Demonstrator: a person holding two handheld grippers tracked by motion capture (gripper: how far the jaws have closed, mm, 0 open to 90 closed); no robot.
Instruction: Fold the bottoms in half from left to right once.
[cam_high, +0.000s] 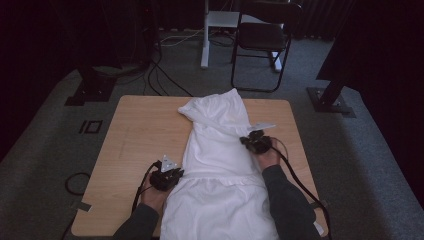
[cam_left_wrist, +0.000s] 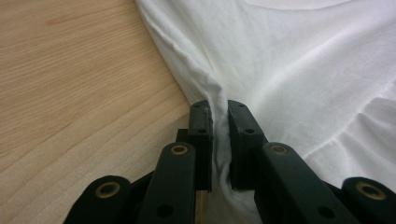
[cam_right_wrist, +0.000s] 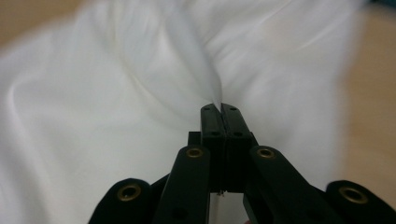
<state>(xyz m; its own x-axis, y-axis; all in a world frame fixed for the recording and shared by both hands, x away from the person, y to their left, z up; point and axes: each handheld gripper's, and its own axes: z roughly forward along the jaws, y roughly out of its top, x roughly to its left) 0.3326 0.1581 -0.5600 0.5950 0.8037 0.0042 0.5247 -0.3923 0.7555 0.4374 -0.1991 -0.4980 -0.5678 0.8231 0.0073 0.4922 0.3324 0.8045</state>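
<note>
We see a white cloth (cam_high: 217, 160) lying along the middle of the table (cam_high: 140, 130), our left gripper (cam_left_wrist: 219, 108) pinching a fold at its left edge and our right gripper (cam_right_wrist: 220, 108) pressed together on a thin ridge at its right edge.

The left gripper (cam_left_wrist: 219, 109) pinches the left edge of a white cloth (cam_left_wrist: 299, 70), with a bunched fold of fabric squeezed between its two black jaws. From the pinch, creases fan out up and to the right across the cloth. The cloth lies on a light wooden table (cam_left_wrist: 70, 84), whose bare grain shows to the left of the jaws.
</note>
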